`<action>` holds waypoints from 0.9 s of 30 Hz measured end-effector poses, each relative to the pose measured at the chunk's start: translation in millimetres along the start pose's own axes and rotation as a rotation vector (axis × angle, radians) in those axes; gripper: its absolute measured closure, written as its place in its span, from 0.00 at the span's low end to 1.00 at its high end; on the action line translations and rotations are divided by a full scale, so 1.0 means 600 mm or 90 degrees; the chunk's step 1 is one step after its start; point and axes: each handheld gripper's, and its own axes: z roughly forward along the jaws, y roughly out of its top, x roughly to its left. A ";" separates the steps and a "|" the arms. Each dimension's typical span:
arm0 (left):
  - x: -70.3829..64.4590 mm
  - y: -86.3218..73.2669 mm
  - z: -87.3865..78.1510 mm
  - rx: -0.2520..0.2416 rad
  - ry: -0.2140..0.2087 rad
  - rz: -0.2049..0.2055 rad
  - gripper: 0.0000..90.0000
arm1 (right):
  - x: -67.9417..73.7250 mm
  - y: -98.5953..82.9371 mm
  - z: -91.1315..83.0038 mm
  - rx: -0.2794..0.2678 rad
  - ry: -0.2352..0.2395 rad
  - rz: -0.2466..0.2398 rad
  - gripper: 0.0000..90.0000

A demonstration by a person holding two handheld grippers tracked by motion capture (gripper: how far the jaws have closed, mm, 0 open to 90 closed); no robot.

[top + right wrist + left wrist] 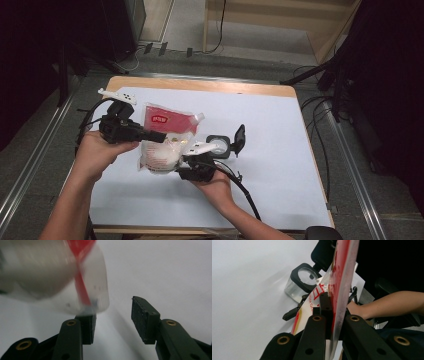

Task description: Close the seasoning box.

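High view: the left gripper (159, 136) is pinching the pouch (161, 142) at its side, above the bench (280, 150); the clear container (220, 146) with its open lid is sitting just right.
Left gripper view: jaws are clamping the pouch's (337, 290) edge; keeping that pinch firm seems wise.
Right gripper view: jaws are standing wide beneath the pouch's (50, 277) corner; centring it before closing looks best.

Blurred pouch (55, 277) above spread fingers (146, 318)
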 end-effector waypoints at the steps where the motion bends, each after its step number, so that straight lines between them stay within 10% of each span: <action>1: 0.006 -0.002 0.003 -0.005 -0.008 -0.016 1.00 | 0.003 0.000 0.000 0.001 -0.005 -0.010 0.62; 14: 0.004 0.005 0.026 -0.025 0.031 -0.046 1.00 | 0.042 0.002 -0.009 -0.021 -0.031 -0.125 0.62; 21: -0.015 0.015 0.065 -0.004 0.049 -0.011 0.97 | 0.063 0.008 -0.009 -0.003 -0.006 -0.153 0.59; 27: -0.022 0.013 0.076 0.010 0.056 0.055 0.93 | 0.071 0.013 -0.011 0.003 0.060 -0.117 0.59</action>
